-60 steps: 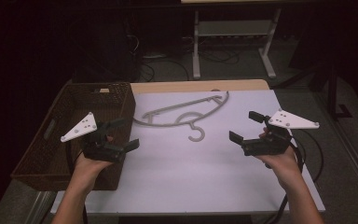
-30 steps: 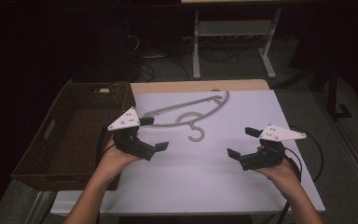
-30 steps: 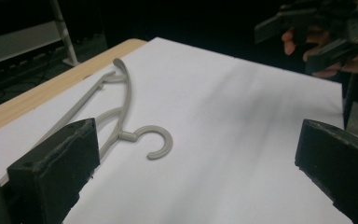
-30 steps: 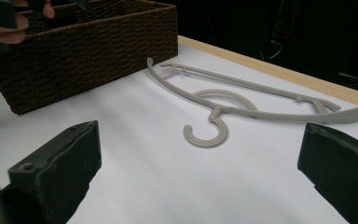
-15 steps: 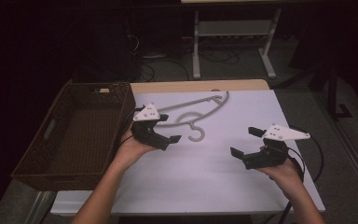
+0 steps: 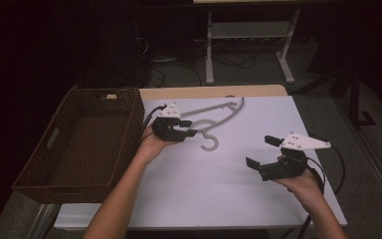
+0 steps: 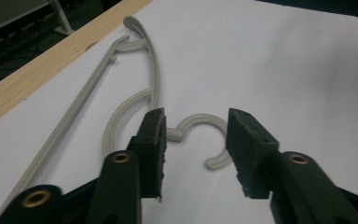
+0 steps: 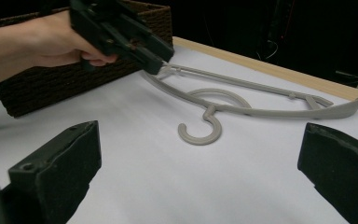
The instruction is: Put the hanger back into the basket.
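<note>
The high view looks forward and down from above the person's side of the white-covered table (image 6: 219, 194), taking in its whole top and the dark floor beyond. The landmark is the flat grey plastic hanger (image 6: 210, 119), lying near the far edge. The left gripper view sits low and very near the hanger (image 7: 135, 98), facing along its length toward the wooden table edge. The right gripper view sits low but farther off, facing across the hanger (image 8: 242, 102) toward the dark woven basket (image 8: 74, 70) behind it. All 3 views share the hanger's hook.
</note>
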Motion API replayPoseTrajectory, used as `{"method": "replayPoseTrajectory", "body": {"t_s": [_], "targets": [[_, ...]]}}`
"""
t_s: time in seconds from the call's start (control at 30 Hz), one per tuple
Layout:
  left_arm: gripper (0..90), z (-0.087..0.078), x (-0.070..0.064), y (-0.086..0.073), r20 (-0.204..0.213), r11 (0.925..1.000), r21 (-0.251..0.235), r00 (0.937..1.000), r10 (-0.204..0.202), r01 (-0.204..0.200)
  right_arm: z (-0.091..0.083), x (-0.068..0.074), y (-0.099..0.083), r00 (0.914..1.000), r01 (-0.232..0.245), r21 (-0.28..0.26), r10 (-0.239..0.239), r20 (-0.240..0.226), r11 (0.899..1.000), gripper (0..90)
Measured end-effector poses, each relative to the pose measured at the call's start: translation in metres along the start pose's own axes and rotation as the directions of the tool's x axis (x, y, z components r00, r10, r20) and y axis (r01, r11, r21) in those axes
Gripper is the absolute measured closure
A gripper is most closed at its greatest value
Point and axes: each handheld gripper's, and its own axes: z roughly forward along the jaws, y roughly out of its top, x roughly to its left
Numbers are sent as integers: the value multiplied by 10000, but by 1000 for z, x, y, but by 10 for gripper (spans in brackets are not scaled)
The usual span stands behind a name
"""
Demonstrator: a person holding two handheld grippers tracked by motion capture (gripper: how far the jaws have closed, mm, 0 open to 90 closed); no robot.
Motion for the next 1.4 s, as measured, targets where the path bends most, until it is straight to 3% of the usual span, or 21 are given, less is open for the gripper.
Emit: {"method": "replayPoseTrajectory", "body": {"t_s": [0.33,0.47,0.73,0.83,0.87,1.1,1.17,1.4], "targets": [[710,29,25,-7,130,9990,443,9999,20,-26,1,-1,0,10000,31,15,-31,-68,10000,0],[720,43,31,-12,111,9957,903,9998,176,-185,1,-1,0,10000,32,22,-32,-74,10000,0],[784,58,38,-14,274,9907,1315,9991,324,-357,2,-2,-2,10000,0,57,1,-58,10000,0],[787,61,39,-15,243,9881,1465,9988,431,-462,1,-2,-1,10000,-13,20,13,-59,10000,0],[787,63,40,-17,270,9885,1477,9992,281,-318,1,-2,-1,10000,-17,19,18,-66,10000,0],[801,68,44,-24,311,9817,1885,9993,210,-265,0,-3,-2,10000,-41,-1,41,-22,10000,0],[818,68,45,-26,329,9848,1736,9995,33,-90,0,-3,-1,10000,-50,-12,50,-18,10000,0],[842,69,45,-26,303,9862,1650,9995,65,-114,0,-4,-2,10000,-63,5,63,3,10000,0]]}}
